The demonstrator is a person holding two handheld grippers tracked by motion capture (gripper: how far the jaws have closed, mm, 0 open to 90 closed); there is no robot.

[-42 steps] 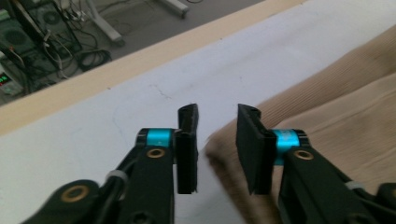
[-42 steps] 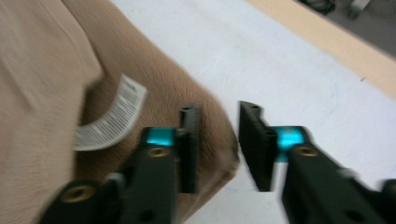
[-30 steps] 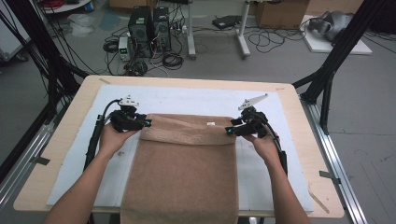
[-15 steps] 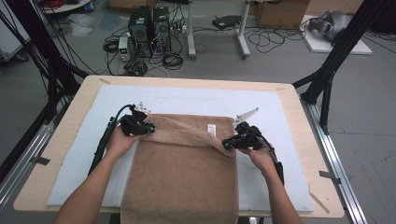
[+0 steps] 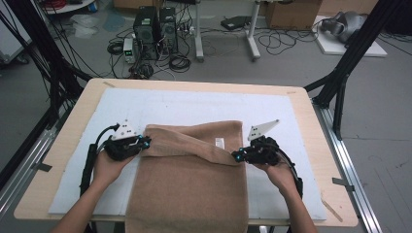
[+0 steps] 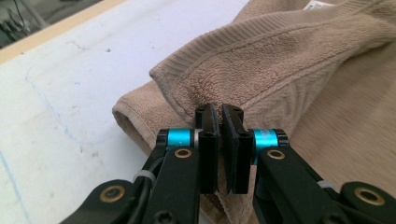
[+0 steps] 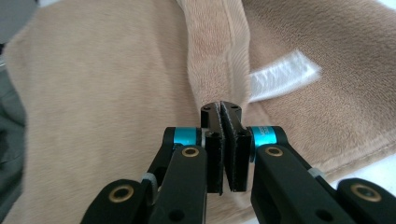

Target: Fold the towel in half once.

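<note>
A tan towel [image 5: 192,184] lies on the white mat [image 5: 194,104] of the table, its near end hanging over the edge by the person. The left gripper [image 5: 142,142] has its jaws pinched tight on the towel's left corner, having just been closing on it; in the left gripper view [image 6: 219,116] the ribbed hem bunches up right at its tips and folds over away from them. The right gripper [image 5: 236,156] clamps the towel's right edge, its jaws also just closed on the cloth; in the right gripper view [image 7: 222,112] the hem runs straight ahead of the tips, with a white label [image 7: 282,74] just to their right. Between the two claws the top edge sags in a slanting fold.
</note>
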